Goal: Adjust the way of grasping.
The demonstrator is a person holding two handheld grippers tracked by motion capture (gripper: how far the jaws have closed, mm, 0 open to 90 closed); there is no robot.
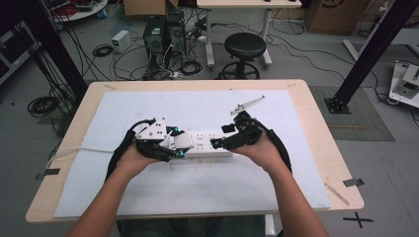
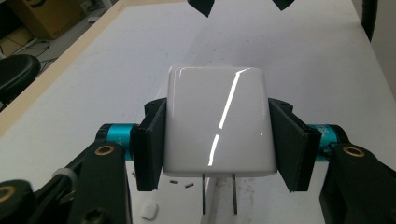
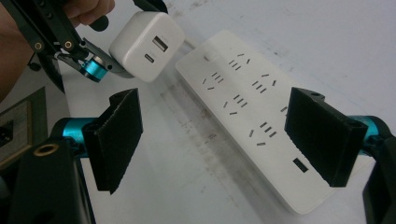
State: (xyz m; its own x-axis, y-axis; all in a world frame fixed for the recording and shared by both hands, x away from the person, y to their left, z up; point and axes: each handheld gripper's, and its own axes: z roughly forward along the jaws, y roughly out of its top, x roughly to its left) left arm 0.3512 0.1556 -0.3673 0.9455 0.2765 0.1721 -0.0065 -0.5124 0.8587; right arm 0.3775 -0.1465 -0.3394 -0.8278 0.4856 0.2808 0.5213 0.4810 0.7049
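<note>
Left gripper (image 2: 217, 140) fingers pinching charger (image 2: 217, 123), prongs down; right gripper (image 3: 231, 135) fingers spread, seemingly straddling power strip (image 3: 247, 116).

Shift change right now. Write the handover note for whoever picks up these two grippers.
Left gripper: shut on the white USB charger, prongs bare, held above the mat.
Right gripper: open, jaws straddling the white power strip without pressing it.
Power strip lies flat on the white mat, sockets up.
Done: charger picked up and brought beside the strip.
Left: probably steady the strip, then push the prongs into a socket.
</note>
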